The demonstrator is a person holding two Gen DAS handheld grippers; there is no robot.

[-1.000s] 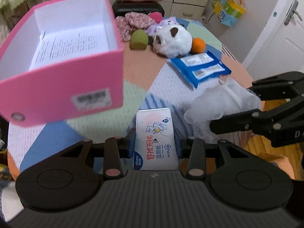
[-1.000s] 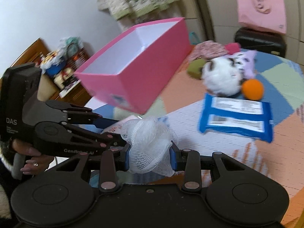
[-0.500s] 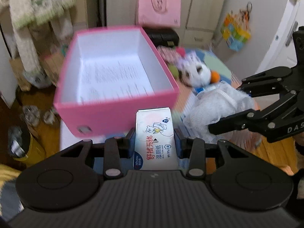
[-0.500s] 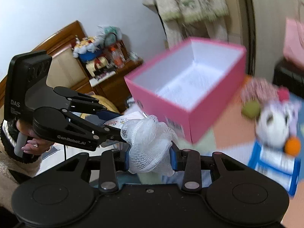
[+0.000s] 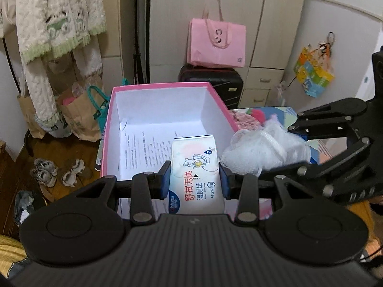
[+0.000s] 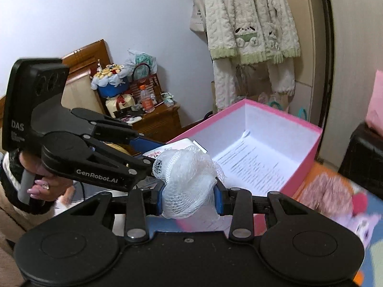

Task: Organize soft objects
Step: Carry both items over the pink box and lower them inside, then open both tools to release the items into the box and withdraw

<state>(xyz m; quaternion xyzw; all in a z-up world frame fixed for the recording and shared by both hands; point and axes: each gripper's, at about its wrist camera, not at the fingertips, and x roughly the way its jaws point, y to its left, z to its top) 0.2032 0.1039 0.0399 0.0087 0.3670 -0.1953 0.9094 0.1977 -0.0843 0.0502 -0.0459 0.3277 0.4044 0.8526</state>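
Wet-wipe packet (image 5: 195, 177), white with a bear print, sits clamped in your left gripper (image 5: 194, 182) over the open pink cardboard box (image 5: 226, 110); your right gripper (image 6: 189, 199) pinches the white mesh bath pouf (image 6: 189, 179) beside it. Lower both inside the walls before you let go, one at a time.

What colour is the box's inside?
White inside the pink box, with a printed paper sheet on its floor; clearest in the left wrist view.
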